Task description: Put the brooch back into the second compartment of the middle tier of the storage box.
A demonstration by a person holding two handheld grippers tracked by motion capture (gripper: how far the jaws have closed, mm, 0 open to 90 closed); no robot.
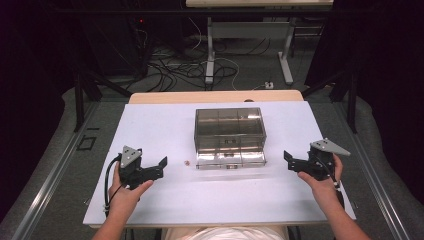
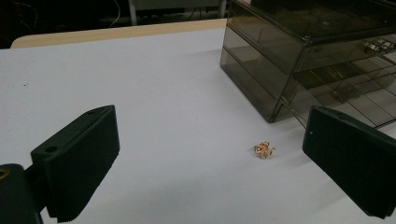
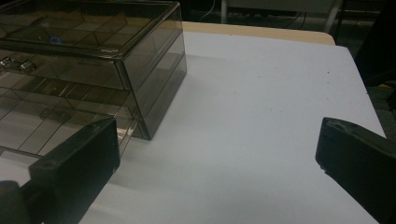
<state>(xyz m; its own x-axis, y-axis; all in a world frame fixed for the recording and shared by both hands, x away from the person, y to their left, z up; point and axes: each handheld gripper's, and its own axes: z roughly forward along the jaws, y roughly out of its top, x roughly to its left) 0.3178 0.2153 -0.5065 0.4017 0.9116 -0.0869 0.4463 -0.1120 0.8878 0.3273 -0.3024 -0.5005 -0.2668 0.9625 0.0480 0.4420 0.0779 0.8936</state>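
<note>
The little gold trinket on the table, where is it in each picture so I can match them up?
High view: the trinket lies on the white table, just left of the drawer box, ahead of the left hand-held gripper.
Left gripper view: lower right of centre, between the open jaws.
Right gripper view: not in it.
Shared landmark: the smoky drawer box.

Tiny gold trinket (image 2: 264,150), perhaps jewellery.
</note>
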